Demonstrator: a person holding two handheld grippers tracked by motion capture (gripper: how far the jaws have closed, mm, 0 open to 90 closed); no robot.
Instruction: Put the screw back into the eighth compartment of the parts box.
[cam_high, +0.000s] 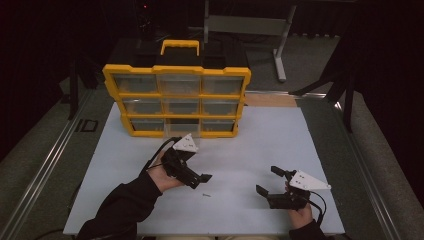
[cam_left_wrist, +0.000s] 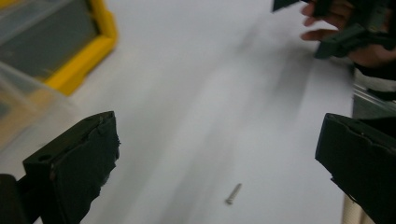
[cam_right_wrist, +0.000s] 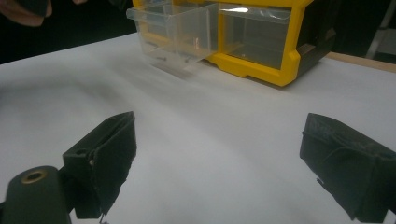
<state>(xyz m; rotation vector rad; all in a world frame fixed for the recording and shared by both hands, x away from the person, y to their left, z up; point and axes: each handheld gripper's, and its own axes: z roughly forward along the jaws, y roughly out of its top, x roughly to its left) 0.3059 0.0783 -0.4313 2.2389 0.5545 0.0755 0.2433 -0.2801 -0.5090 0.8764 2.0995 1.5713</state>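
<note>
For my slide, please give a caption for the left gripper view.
Open left gripper above a small screw on the white table.

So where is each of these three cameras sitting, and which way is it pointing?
High view: above the person's side, looking forward and down at the white table and yellow drawer cabinet; both forearms, left claw, right claw.
Left gripper view: on the left claw, facing a small screw; its open black jaws, the other hand.
Right gripper view: on the right claw, facing the cabinet's pulled-out clear drawer; its open jaws.
Shared: table, cabinet.
</note>
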